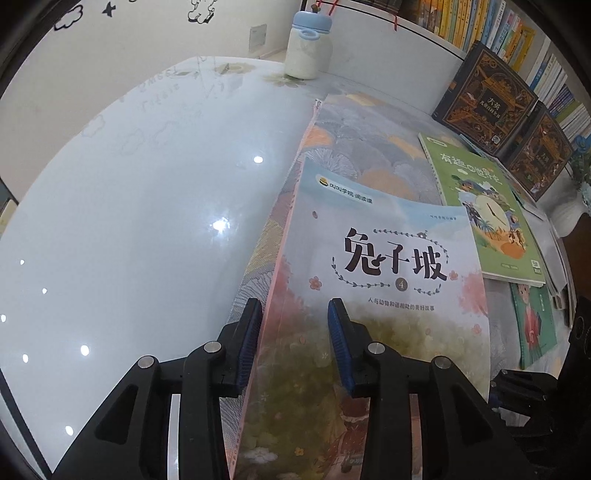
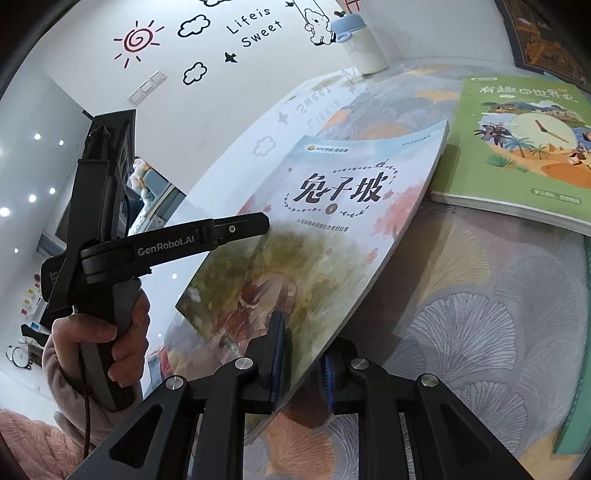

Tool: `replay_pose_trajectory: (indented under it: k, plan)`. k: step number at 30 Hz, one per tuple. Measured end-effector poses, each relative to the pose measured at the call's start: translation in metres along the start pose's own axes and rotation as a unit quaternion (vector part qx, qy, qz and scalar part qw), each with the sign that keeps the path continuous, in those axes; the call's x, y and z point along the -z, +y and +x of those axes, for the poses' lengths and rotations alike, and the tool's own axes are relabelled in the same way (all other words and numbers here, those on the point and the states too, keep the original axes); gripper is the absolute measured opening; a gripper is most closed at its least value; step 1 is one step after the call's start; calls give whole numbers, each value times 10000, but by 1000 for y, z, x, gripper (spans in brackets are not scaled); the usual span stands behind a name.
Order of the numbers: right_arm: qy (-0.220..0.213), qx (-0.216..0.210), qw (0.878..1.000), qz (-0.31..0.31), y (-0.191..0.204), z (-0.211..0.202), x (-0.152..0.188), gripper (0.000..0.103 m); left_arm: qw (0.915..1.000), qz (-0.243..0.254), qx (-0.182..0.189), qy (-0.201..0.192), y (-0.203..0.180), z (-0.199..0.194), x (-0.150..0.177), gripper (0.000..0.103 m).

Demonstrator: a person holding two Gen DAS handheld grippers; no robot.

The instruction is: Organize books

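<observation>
A thin pale-blue book (image 1: 388, 266) with pink blossoms and black title characters is held tilted above the patterned mat; it also shows in the right wrist view (image 2: 317, 229). My left gripper (image 1: 293, 343) straddles its spine edge, jaws apart. My right gripper (image 2: 301, 354) is shut on the book's near corner. A green book (image 1: 480, 206) lies flat on the mat to the right, and shows in the right wrist view (image 2: 524, 147). The left gripper's body (image 2: 177, 243) is seen at the book's left edge.
Two dark ornate books (image 1: 487, 99) lean against a packed bookshelf (image 1: 480, 26) at the back right. A white jar with a blue lid (image 1: 308, 44) stands at the back. A teal book (image 1: 535, 325) lies at the right. The glossy white tabletop (image 1: 129, 221) spreads left.
</observation>
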State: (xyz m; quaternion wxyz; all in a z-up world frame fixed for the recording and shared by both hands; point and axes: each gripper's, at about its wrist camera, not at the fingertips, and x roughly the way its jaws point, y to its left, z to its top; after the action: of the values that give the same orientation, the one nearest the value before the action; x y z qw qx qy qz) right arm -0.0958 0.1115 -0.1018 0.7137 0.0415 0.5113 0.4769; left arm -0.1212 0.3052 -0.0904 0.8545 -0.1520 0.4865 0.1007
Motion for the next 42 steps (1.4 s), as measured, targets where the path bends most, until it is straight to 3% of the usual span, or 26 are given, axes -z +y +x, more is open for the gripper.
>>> replay_pose_trajectory:
  k: [3,5,13,17,19,21,23,27,29,31,32,35,38,42]
  plan:
    - [-15,-1,10000,-95,4,1,1,24,9998,-5,-160,-70,-1,-6,-1,32]
    - [18,-49,10000,-28,5,2,0,30,9998,-2,-40,-184,-4,-14,-4,32]
    - [154,-77,9996,230,-2,-16,-9,30,9947,573,334,-781,-46,-55,-37,35]
    - [-430,216,9984,300,-18,-60,-22,30,9913,866,398,-908,-89,-47,-57,35]
    - [-832,566,9942,372,-32,-88,-29,30,9870,1081,856,-824,-118,-31,-62,35]
    - [-1091,765,9894,582,-51,-108,-32,30,9864,908,1248,-574,-135,-5,-69,35]
    - [-1329,977,9815,975,-79,-127,-33,30,9889,612,1307,-351,-146,22,-75,35]
    - [-1331,1259,9688,1671,-128,-143,-27,30,9934,796,816,-148,-173,67,-71,35]
    - [-1161,1230,9664,1935,-145,-138,-27,30,9944,835,446,-462,-175,68,-70,42]
    - [-1063,1174,9665,2022,-154,-131,-26,31,9961,704,124,-523,-168,70,-72,74]
    - [-1082,1146,9670,2000,-154,-128,-29,31,9967,553,27,-594,-163,72,-72,76]
    - [-1067,1255,9689,1846,-148,-127,-30,31,9969,297,418,-603,-155,76,-72,77]
    - [-1059,1254,9692,1837,-148,-128,-30,31,9880,782,1295,-321,-173,75,-70,76]
    - [-1023,1142,9700,1885,-148,-132,-28,31,9856,848,1441,-240,-176,76,-71,77]
